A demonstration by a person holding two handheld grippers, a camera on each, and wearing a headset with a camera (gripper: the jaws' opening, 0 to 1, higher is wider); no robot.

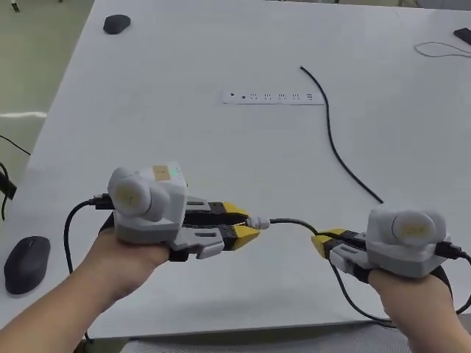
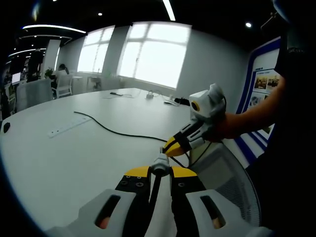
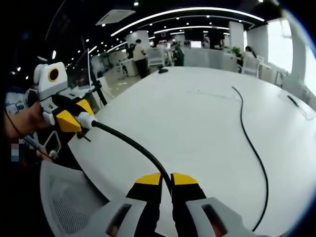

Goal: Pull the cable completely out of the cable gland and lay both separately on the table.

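My left gripper [image 1: 249, 224] is shut on a small white cable gland [image 1: 258, 222], which pokes out between its yellow tips [image 2: 160, 166]. A black cable [image 1: 291, 221] runs from the gland across a short gap to my right gripper [image 1: 319, 243], which is shut on it. In the right gripper view the cable [image 3: 131, 144] arcs from the jaws up to the gland [image 3: 85, 120] held by the left gripper [image 3: 74, 120]. Both grippers hover above the near edge of the white table [image 1: 184, 140]. The cable's long free end [image 1: 335, 143] trails across the table to the far right.
A white power strip [image 1: 274, 97] lies mid-table. A black mouse [image 1: 26, 262] sits at the near left edge, and another dark mouse [image 1: 116, 23] at the far left. A thin white cable [image 1: 441, 50] lies at the far right. A mesh chair [image 3: 64, 207] stands below the table edge.
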